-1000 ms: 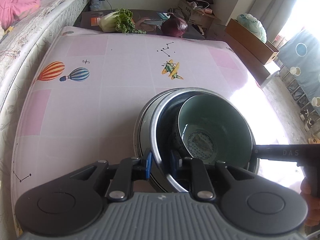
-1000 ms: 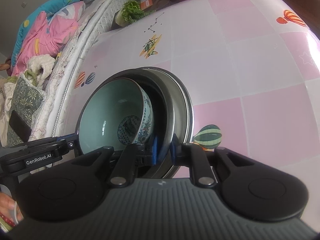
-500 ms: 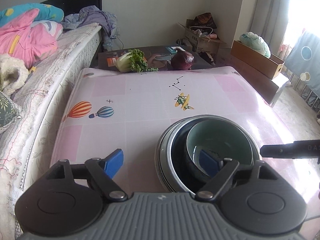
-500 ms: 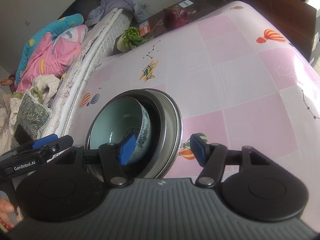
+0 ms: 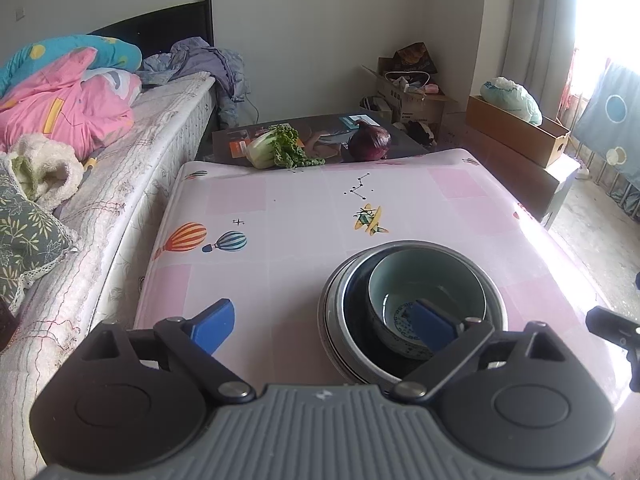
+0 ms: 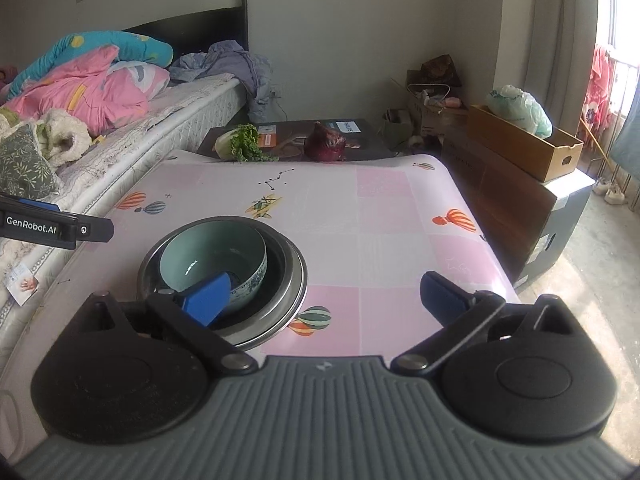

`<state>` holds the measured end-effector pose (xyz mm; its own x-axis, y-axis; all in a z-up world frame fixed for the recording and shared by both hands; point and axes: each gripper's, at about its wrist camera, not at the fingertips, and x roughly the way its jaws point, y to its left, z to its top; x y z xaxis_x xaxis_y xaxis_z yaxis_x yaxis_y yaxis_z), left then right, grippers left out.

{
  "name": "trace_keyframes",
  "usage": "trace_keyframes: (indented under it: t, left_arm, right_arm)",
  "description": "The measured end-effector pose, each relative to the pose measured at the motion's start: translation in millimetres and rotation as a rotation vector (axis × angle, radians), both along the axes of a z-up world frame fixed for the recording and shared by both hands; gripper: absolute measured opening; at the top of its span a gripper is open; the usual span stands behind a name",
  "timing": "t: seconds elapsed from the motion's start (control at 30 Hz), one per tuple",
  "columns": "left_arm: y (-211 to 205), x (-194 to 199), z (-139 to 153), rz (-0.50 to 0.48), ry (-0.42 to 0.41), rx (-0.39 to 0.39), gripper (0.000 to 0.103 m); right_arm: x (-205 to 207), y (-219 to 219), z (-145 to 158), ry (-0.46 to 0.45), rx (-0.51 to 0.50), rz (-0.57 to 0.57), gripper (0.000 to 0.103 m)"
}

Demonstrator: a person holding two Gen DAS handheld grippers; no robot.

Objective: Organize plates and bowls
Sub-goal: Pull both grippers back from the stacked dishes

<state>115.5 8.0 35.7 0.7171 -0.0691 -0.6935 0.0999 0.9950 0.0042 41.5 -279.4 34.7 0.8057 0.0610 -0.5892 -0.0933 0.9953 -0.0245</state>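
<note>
A pale green ceramic bowl (image 5: 428,284) (image 6: 212,252) with blue pattern sits inside a dark bowl nested in steel bowls (image 5: 494,300) (image 6: 294,276) on the pink table (image 5: 300,208) (image 6: 392,216). My left gripper (image 5: 322,326) is open and empty, raised above and just short of the stack. My right gripper (image 6: 324,298) is open and empty, raised to the right of the stack. Each gripper's tip shows at the edge of the other's view.
A cabbage (image 5: 276,148) and a red onion (image 5: 370,144) lie on a dark board past the table's far edge. A bed with blankets (image 5: 68,104) runs along the left. Cardboard boxes (image 6: 524,144) stand at the right.
Both grippers have let go of the steel bowl's rim, opened wide and pulled up and back from the stack. The stack rests on the table.
</note>
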Motion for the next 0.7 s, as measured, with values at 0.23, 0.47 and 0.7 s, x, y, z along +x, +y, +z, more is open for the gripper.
trace_keyframes:
  t: [0.23,0.47,0.7]
  left_arm:
    - [-1.3,-20.0,6.3,0.008,-0.017,0.025,0.102]
    - [0.4,-35.2,8.8,-0.013,-0.024,-0.003,0.103]
    - [9.1,-46.6,3.4,0.078,0.026,0.040,0.103]
  right_arm:
    - [-36.1,26.5,-2.0,-0.046,-0.180,-0.024,0.102]
    - [-41.1,42.0,-3.7,-0.020,-0.126,-0.054,0.102]
    - [-36.4,51.5,-15.5,0.094,-0.048,-0.077,0.102]
